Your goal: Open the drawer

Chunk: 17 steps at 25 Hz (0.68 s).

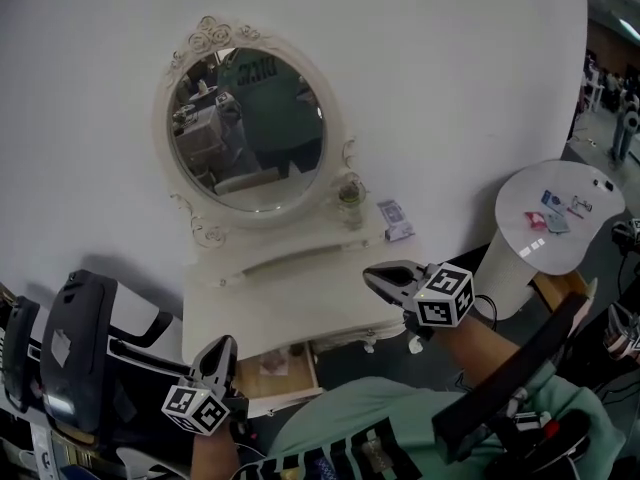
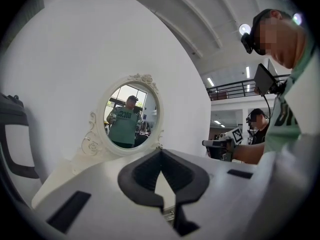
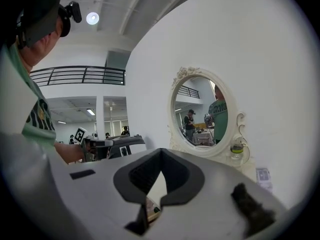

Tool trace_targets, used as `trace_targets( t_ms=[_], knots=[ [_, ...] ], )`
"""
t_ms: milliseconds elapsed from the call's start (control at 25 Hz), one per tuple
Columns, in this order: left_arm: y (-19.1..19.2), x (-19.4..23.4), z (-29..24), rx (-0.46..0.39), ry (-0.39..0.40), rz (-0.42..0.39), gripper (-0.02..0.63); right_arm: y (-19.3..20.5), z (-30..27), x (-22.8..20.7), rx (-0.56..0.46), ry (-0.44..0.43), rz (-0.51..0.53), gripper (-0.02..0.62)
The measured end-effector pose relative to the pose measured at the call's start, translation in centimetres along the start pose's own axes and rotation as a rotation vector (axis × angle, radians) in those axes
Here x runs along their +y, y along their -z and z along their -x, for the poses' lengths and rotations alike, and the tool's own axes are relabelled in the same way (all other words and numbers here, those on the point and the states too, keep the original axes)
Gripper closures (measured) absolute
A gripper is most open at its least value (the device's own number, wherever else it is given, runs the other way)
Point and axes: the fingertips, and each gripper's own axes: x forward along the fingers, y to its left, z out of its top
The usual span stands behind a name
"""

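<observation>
The drawer (image 1: 283, 366) under the white vanity table (image 1: 290, 303) stands pulled out, showing a wooden bottom with small items inside. My left gripper (image 1: 222, 348) hovers at the drawer's left front corner, its jaws together and holding nothing. In its own view the left gripper (image 2: 160, 151) points level toward the oval mirror (image 2: 131, 116). My right gripper (image 1: 373, 277) floats over the table's right front edge, fingers closed and empty. The right gripper (image 3: 160, 151) shows a sliver of the drawer (image 3: 152, 211) below its closed tips.
An oval mirror (image 1: 245, 128) stands at the back of the table, with a small jar (image 1: 350, 200) and a card box (image 1: 396, 220) to its right. A round white side table (image 1: 560, 218) is on the right. A black chair (image 1: 80, 338) is at the left.
</observation>
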Motion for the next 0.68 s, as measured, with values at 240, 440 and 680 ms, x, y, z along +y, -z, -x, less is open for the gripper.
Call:
trace_targets(
  t_ms=[240,440,680],
  knots=[
    [0.2,1.1,1.6,0.002,0.000,0.017,0.597,0.1,-1.2,1.5,0.014,0.002,0.019,0.586],
    [0.6,1.3,2.7,0.001,0.000,0.025,0.597,0.4,-1.8,2.9,0.030,-0.009,0.039,0.584],
    [0.4,2.0,3.8,-0.002,-0.009,0.030,0.597,0.3,-2.4,3.9,0.035,-0.013,0.052,0.585]
  ],
)
